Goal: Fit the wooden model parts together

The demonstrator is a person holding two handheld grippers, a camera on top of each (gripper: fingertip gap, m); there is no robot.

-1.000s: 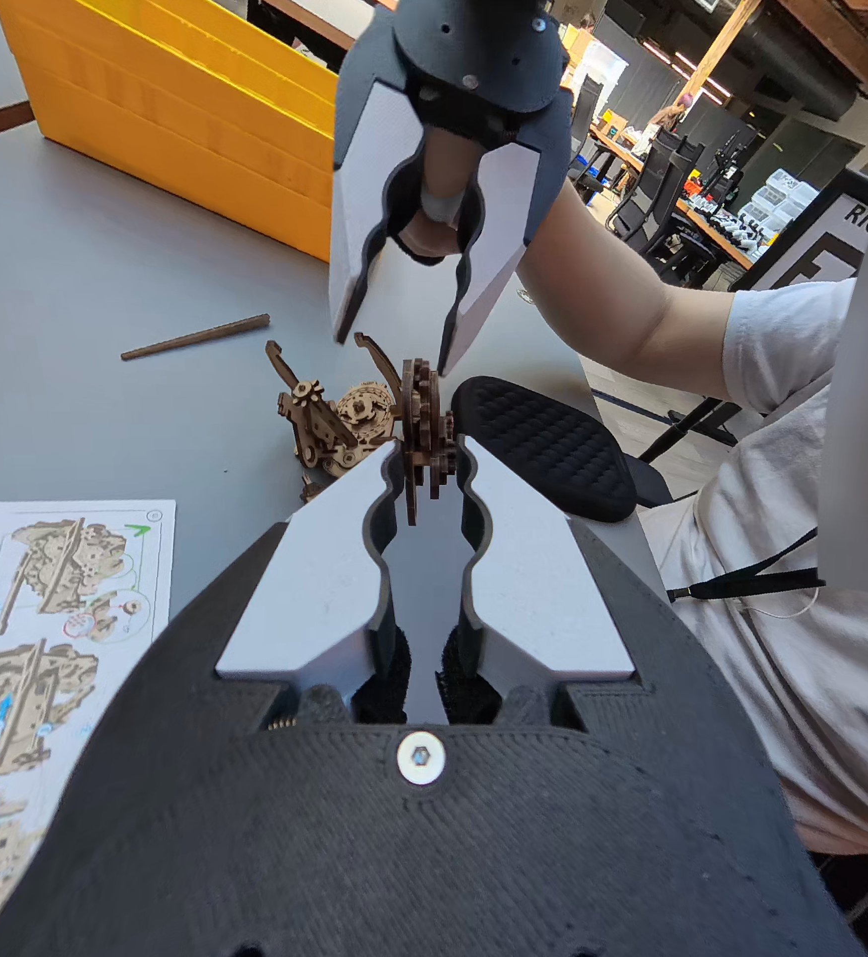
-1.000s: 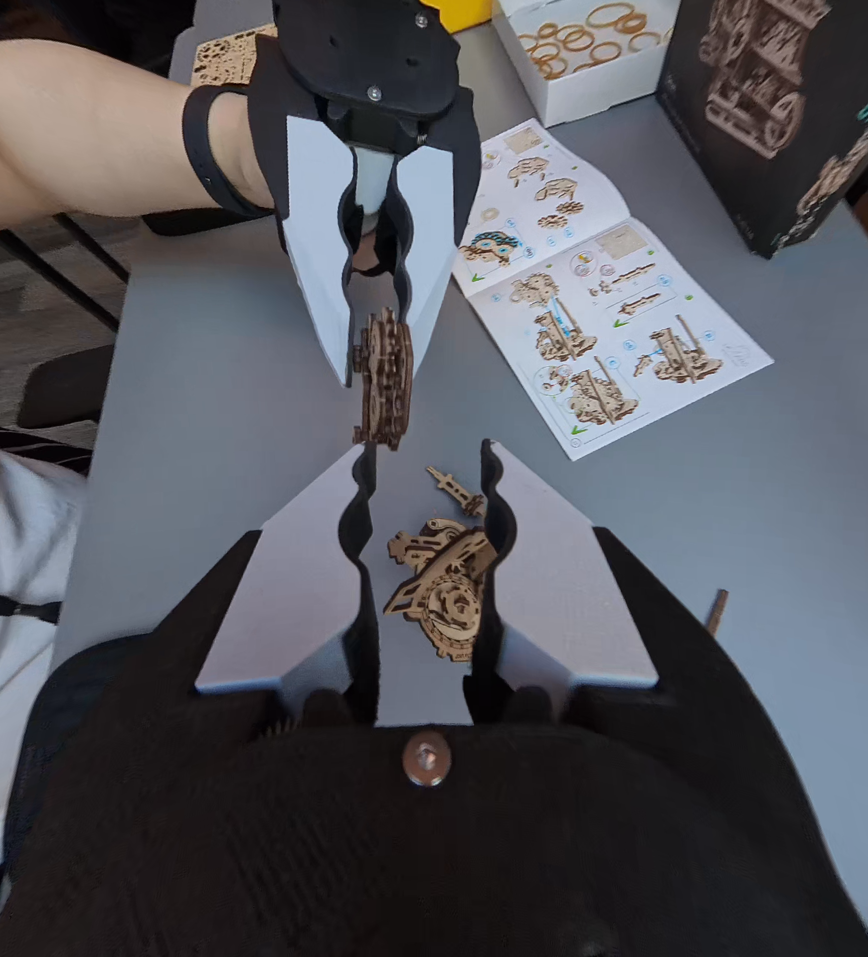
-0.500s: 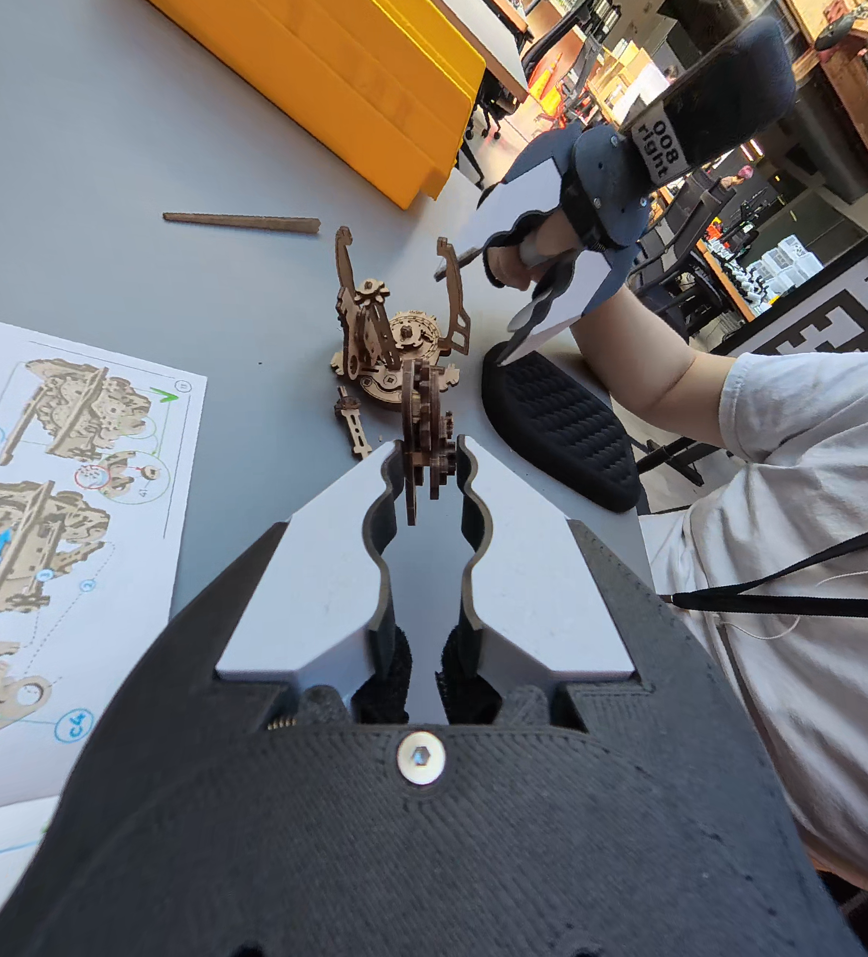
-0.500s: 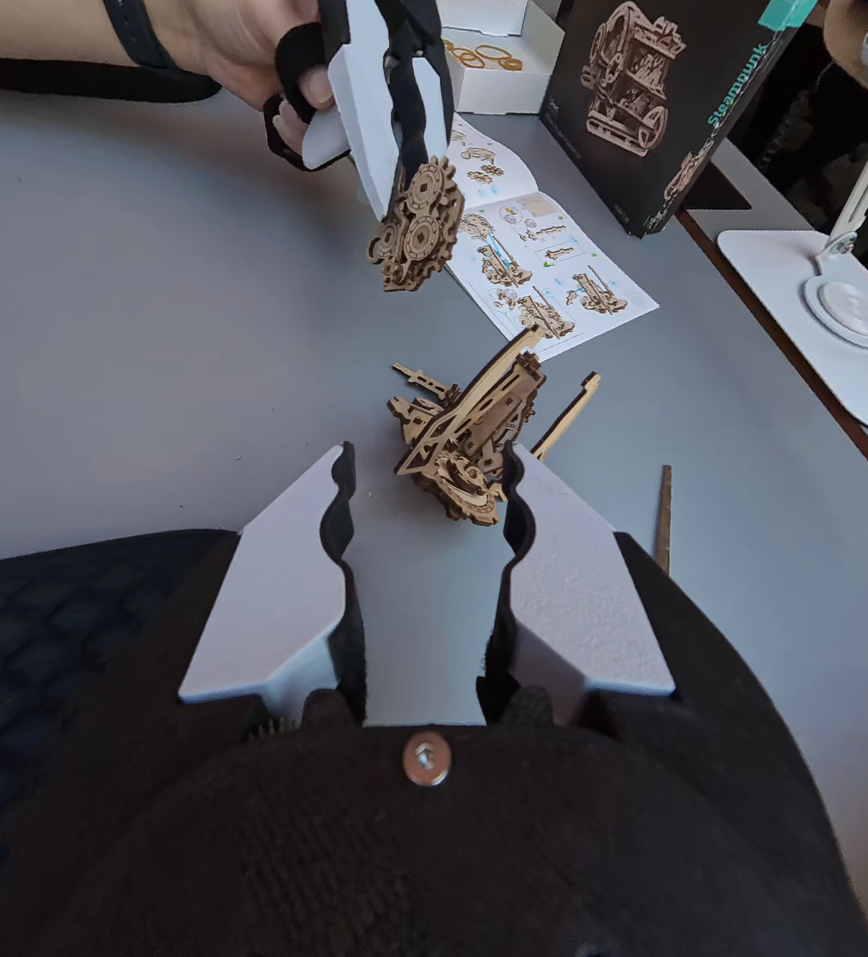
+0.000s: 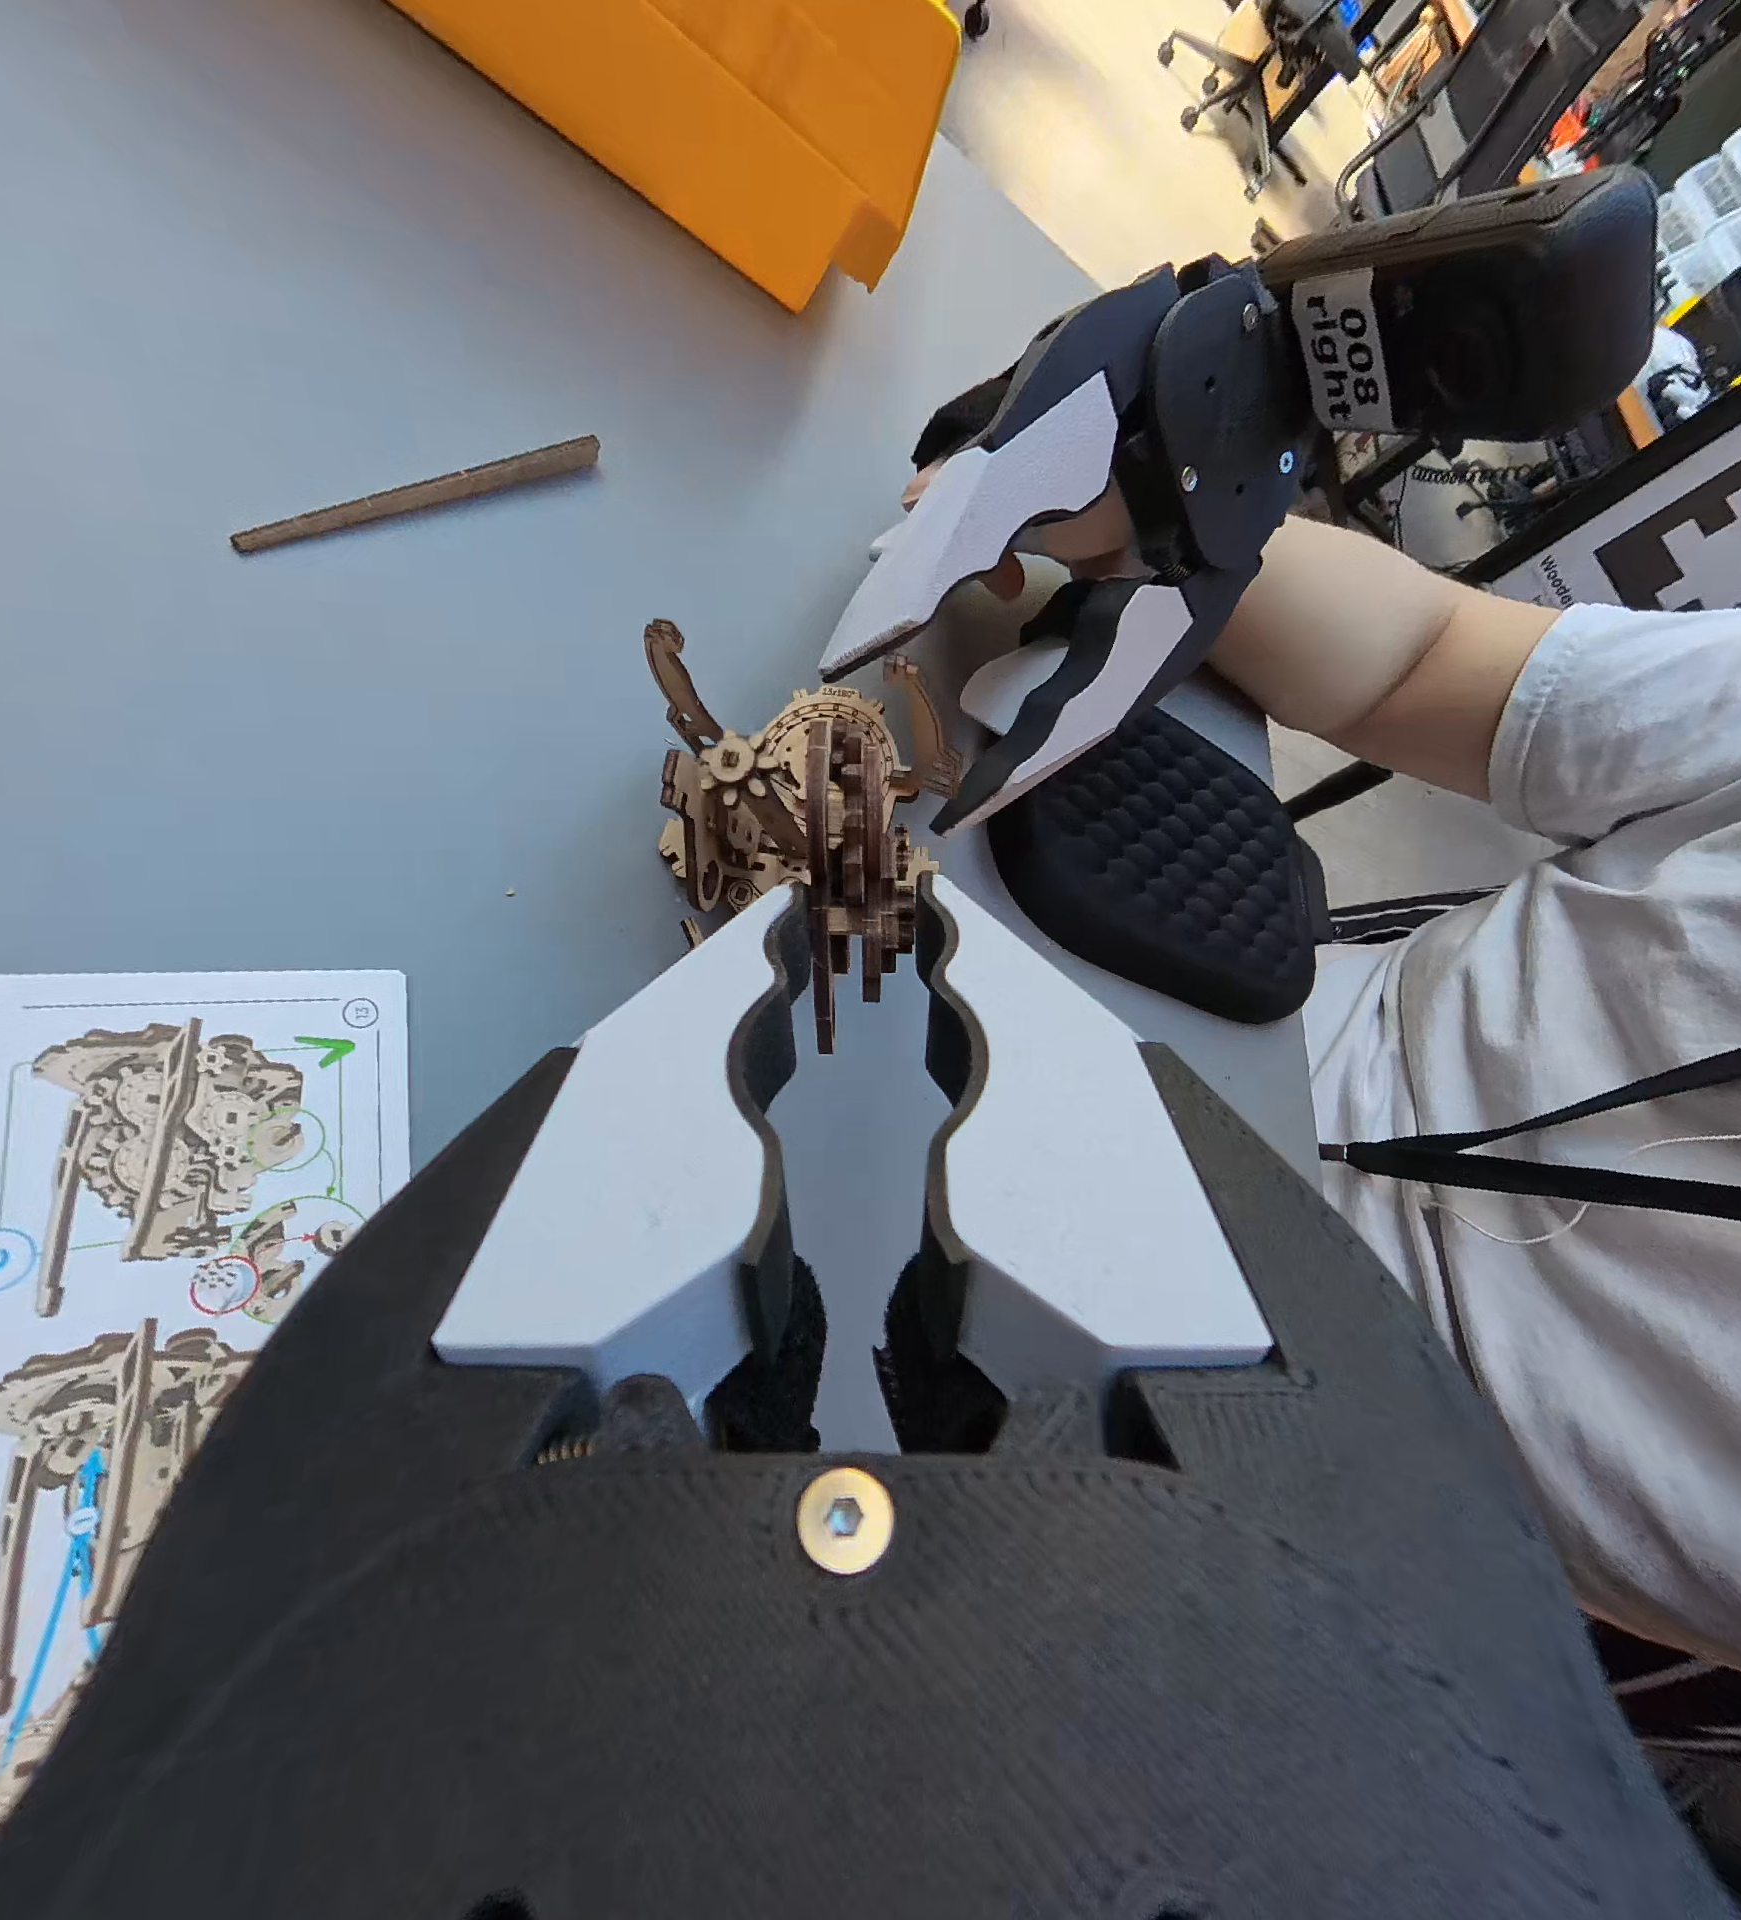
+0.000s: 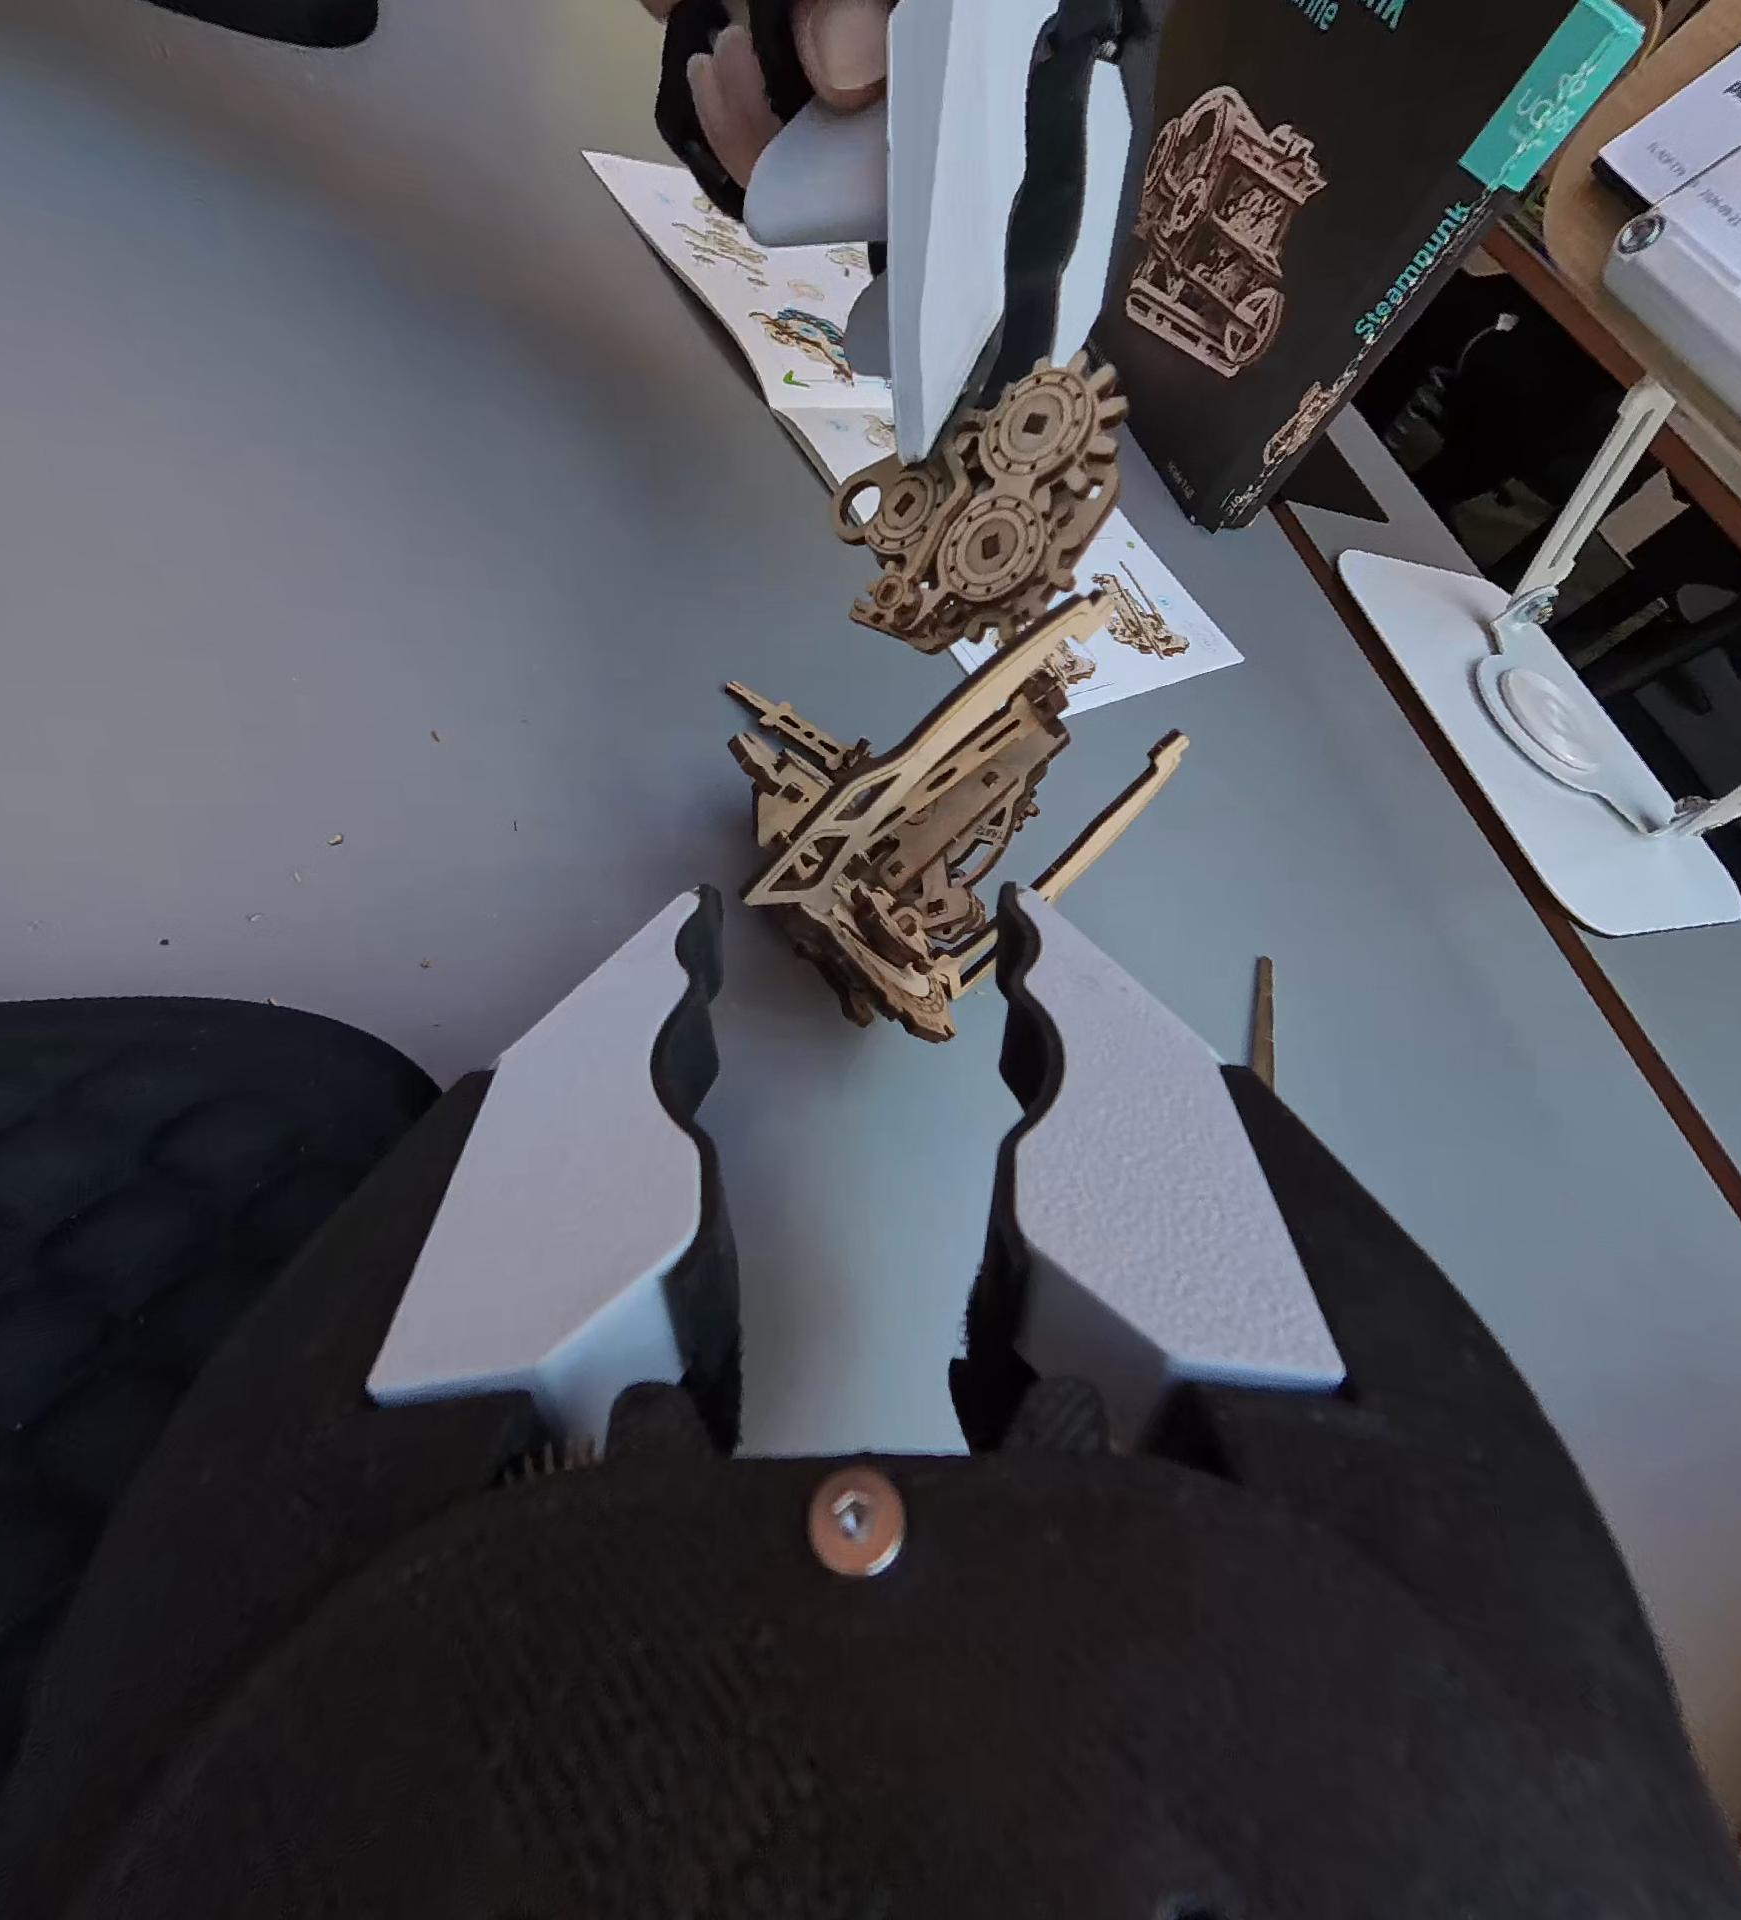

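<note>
A: Progress on the wooden model?

B: Partly built. Left gripper (image 5: 850, 914) pinching a gear cluster (image 6: 985, 509) between nearly closed jaws, held in the air just above the main model body (image 6: 897, 862). Not yet joined, judging by the gap visible in the right wrist view.

A: And the body?

B: Resting tilted on the grey table (image 6: 274, 623), already made of several plates and gears. Right gripper (image 6: 850, 935) close in front of it, jaws spread wide, holding nothing, one finger to either side of its near end. Probably about to steady it.

A: Still to do?

B: Seating the cluster into the body. A loose wooden stick (image 5: 414, 494) also lying apart on the table, unused.

A: Room to move?

B: Open table to the left of the body in the right wrist view. Tighter on the other side: instruction sheet (image 6: 1136, 623) and dark model box (image 6: 1261, 260) near, table edge beyond. A black cushion (image 5: 1146, 862) at the near edge, just beside the body. Yellow bin (image 5: 700, 114) well apart.
</note>
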